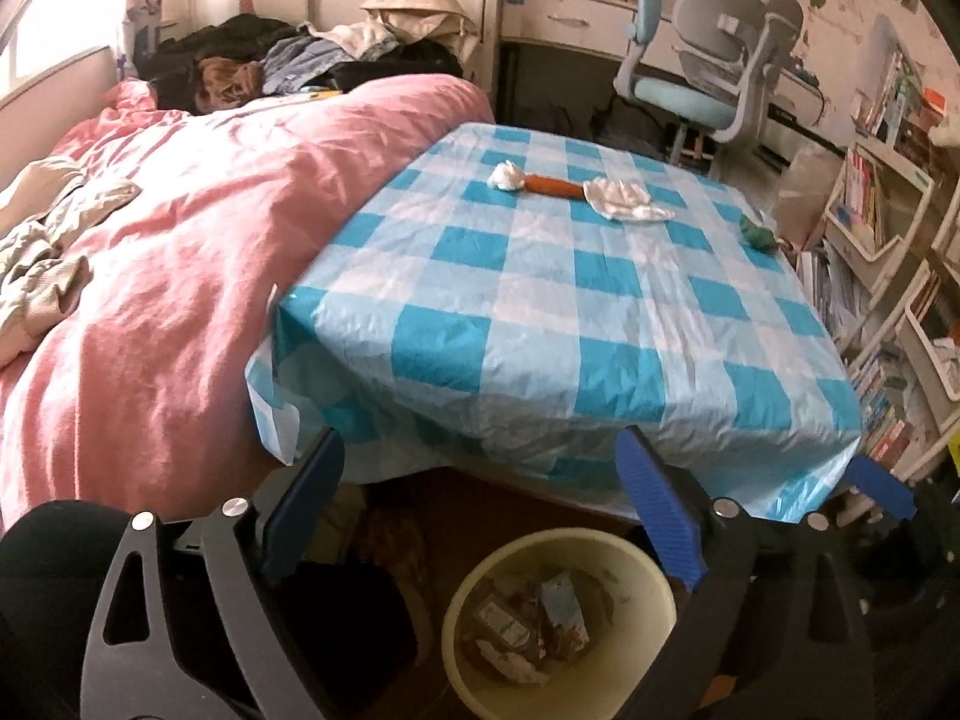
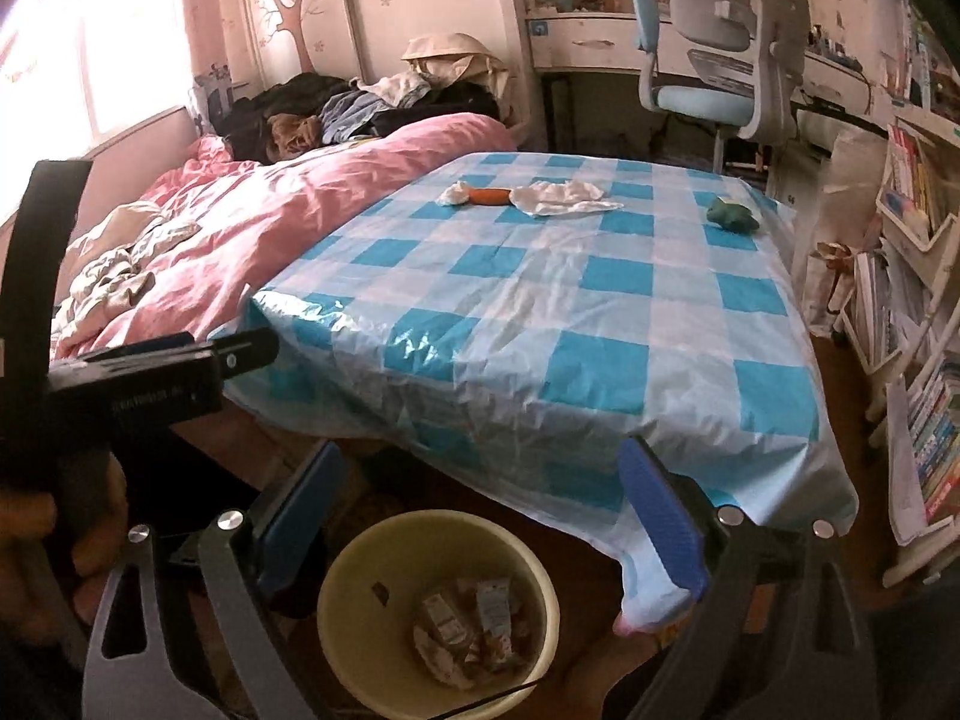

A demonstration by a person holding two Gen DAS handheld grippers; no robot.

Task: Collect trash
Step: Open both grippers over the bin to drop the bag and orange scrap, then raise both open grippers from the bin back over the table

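Observation:
A table with a blue-and-white checked cloth (image 1: 540, 312) (image 2: 540, 312) carries trash at its far end: a crumpled white tissue ball (image 1: 507, 175) (image 2: 456, 194), an orange wrapper (image 1: 553, 186) (image 2: 487, 196), a flat white tissue (image 1: 624, 200) (image 2: 564, 197) and a green crumpled piece (image 1: 757, 231) (image 2: 731, 213). A cream bin (image 1: 480, 618) (image 2: 348, 588) with wrappers inside stands on the floor below the near edge. My left gripper (image 1: 480, 510) is open and empty above the bin. My right gripper (image 2: 480, 516) is open and empty, also over the bin.
A bed with a pink duvet (image 1: 168, 276) (image 2: 252, 216) lies left of the table. A grey-and-blue desk chair (image 1: 708, 78) (image 2: 720, 60) stands behind it. Bookshelves (image 1: 888, 276) (image 2: 918, 324) line the right side. The left gripper's body (image 2: 138, 378) shows at left in the right wrist view.

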